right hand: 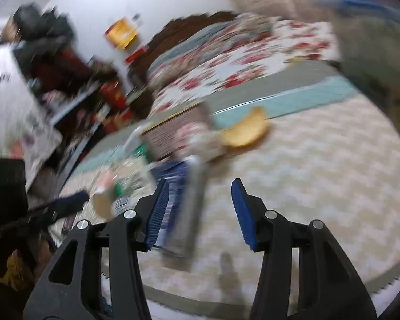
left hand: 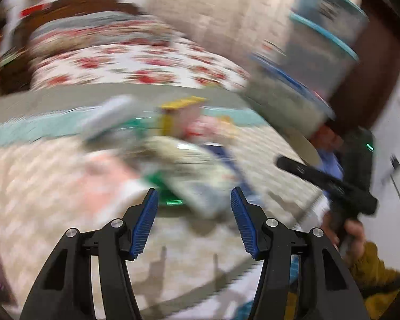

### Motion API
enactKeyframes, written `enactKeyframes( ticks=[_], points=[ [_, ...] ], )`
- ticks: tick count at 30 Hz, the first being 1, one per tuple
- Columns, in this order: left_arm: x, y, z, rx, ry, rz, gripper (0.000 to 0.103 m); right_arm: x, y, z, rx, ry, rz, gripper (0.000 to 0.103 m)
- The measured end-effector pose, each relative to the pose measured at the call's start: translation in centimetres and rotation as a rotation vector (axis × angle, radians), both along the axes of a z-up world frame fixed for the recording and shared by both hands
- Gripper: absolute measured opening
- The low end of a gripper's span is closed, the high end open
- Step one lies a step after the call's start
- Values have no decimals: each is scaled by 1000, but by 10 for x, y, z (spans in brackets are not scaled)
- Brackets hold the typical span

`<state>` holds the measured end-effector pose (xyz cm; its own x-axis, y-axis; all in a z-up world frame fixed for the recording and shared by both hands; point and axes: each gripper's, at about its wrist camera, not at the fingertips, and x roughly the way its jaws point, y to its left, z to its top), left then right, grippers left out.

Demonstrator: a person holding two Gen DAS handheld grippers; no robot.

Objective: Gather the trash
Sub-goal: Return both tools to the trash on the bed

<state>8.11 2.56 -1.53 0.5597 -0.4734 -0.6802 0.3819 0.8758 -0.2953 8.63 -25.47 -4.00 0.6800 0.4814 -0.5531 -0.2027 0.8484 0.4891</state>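
Both views are motion-blurred. Trash lies on a pale patterned table: a flattened silver-and-blue wrapper [right hand: 185, 208], a brown carton [right hand: 178, 130] and a yellow piece [right hand: 246, 130]. In the left wrist view the same heap [left hand: 189, 160] sits ahead of my left gripper [left hand: 194, 200], which is open and empty just before it. My right gripper [right hand: 200, 194] is open, its left pad beside the wrapper; contact cannot be told. The right gripper also shows in the left wrist view [left hand: 325, 181], held by a hand.
A large grey bin with blue rims [left hand: 306, 80] stands at the table's far right. A bed with a red-flowered cover [left hand: 136, 64] lies behind the table. Cluttered shelves [right hand: 66, 80] stand at the left. The table's zigzag-edged cloth [right hand: 386, 280] ends close to me.
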Motion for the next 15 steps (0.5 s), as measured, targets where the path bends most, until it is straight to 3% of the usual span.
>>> enactKeyframes(
  ticks=[2, 6, 10, 15],
  points=[
    [2, 18, -7, 18, 1, 53, 55, 5, 27, 4, -39, -9, 58, 51],
    [3, 25, -27, 129, -16, 84, 57, 23, 72, 10, -123, -12, 142, 51],
    [11, 20, -41, 182, -22, 92, 68, 50, 93, 7, -167, 29, 157, 52],
    [25, 26, -44, 180, -32, 116, 67, 62, 111, 4, -196, 72, 189, 54]
  ],
)
